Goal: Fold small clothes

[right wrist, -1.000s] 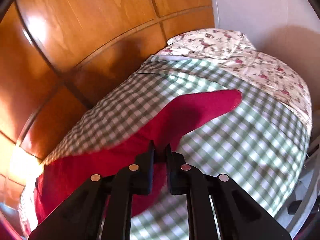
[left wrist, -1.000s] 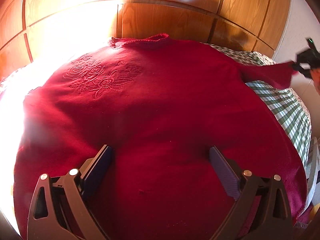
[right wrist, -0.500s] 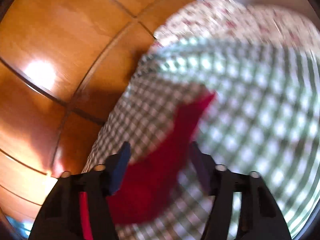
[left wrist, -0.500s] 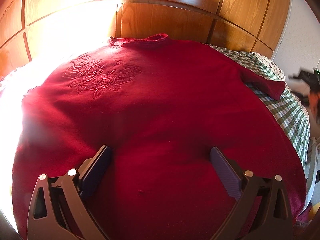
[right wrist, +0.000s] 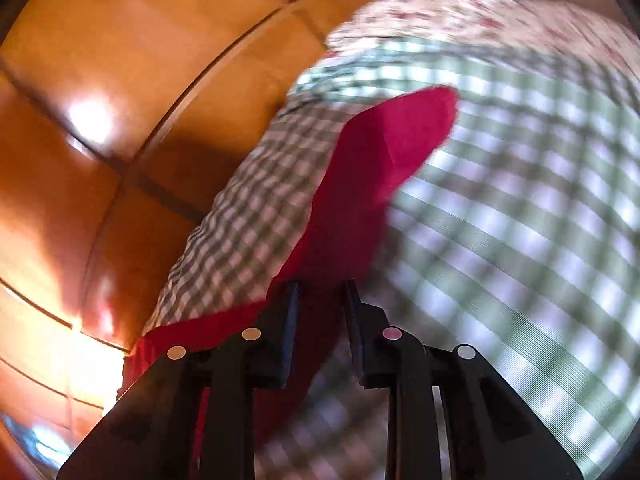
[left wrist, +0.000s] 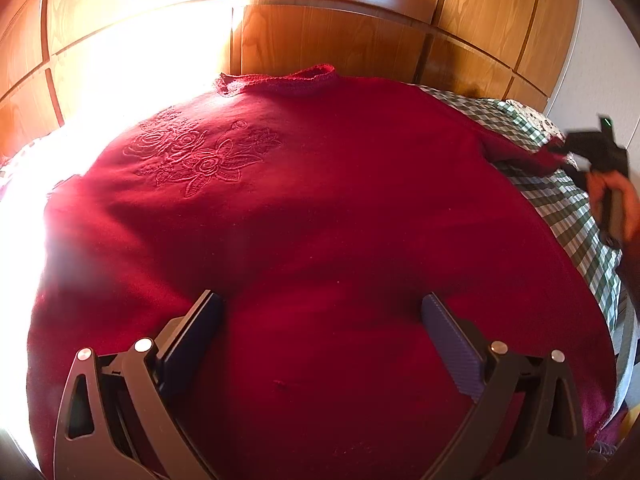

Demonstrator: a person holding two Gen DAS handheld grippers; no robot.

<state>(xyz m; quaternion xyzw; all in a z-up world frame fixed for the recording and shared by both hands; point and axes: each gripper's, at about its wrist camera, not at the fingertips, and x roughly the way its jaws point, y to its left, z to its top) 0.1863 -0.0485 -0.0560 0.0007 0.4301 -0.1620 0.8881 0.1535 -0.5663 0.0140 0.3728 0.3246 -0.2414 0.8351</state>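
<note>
— Where, the dark red knitted sweater with embroidered flowers?
— Spread flat over the green-and-white checked bedcover, collar far, by the brown wooden panels.
— Left gripper?
— Jaws wide, poised over the near hem, gripping nothing.
— Right gripper?
— Jaws narrow around the sleeve; pinched or not, cannot tell.

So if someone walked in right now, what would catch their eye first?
A big dark red sweater with embroidered roses lies spread flat, filling the middle of the left view, on a green and white checked bedspread. Harsh sunlight whites out the wooden wardrobe panels behind it. At far right, the right tool closes around the red sleeve.
</note>
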